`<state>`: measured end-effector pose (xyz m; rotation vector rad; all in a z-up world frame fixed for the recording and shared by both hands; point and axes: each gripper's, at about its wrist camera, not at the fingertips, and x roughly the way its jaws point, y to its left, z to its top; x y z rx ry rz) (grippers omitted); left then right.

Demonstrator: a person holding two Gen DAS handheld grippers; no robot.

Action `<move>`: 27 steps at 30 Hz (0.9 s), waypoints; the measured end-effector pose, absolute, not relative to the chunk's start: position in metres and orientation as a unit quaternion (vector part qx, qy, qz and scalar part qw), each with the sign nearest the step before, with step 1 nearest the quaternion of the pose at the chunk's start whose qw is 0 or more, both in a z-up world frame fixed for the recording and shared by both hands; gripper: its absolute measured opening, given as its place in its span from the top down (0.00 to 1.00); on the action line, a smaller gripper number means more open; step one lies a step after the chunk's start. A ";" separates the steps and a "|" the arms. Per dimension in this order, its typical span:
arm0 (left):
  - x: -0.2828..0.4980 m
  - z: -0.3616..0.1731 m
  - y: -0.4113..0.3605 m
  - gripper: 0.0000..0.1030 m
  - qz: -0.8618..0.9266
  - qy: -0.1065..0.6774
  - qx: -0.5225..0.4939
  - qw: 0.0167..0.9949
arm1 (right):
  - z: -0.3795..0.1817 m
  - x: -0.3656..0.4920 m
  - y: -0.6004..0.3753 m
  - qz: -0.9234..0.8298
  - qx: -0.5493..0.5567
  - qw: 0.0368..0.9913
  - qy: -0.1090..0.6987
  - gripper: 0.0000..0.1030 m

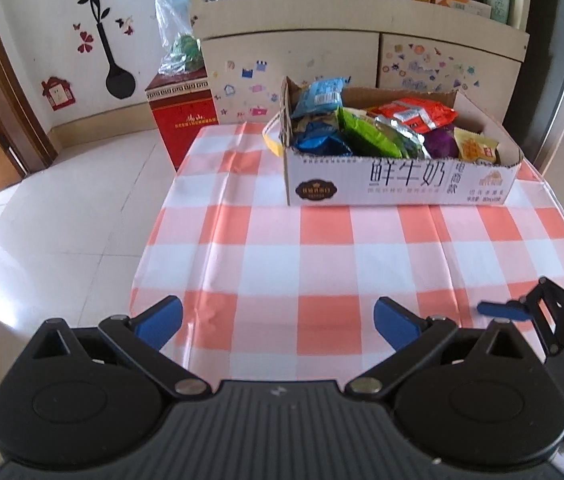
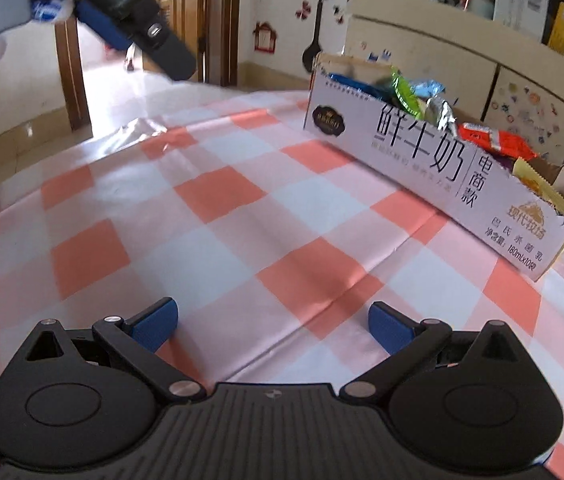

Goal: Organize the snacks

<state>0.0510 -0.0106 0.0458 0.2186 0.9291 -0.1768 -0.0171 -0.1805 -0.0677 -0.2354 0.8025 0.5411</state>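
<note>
Behind the table: a cream cabinet (image 1: 293,60) with stickers, a red box (image 1: 184,120) on the floor carrying a plastic bag (image 1: 174,36), a wall with flower decals. On the checked tablecloth (image 1: 321,256), far side: a cut-open milk carton box (image 1: 397,182), filled with snack packets (image 1: 377,128) in blue, green, red, purple and yellow. Nothing lying between grippers and box.

Left gripper (image 1: 278,320): low above near edge of the cloth, fingers spread wide, holding nothing. Right gripper (image 2: 272,322): also spread and holding nothing, low over the cloth, box ahead to its right.
</note>
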 end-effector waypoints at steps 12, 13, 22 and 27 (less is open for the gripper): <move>0.043 0.030 -0.012 0.02 -0.084 0.463 0.112 0.875 | -0.074 -0.007 -0.179 0.228 -0.088 0.900 0.362 0.00; 0.044 0.029 -0.012 0.02 -0.085 0.464 0.111 0.875 | -0.074 -0.006 -0.179 0.227 -0.087 0.900 0.362 0.00; 0.044 0.020 -0.011 0.02 -0.089 0.473 0.109 0.870 | -0.075 -0.003 -0.175 0.150 -0.064 0.916 0.366 0.00; 0.047 0.017 -0.007 0.02 -0.084 0.479 0.103 0.868 | -0.075 -0.003 -0.177 0.150 -0.062 0.916 0.366 0.00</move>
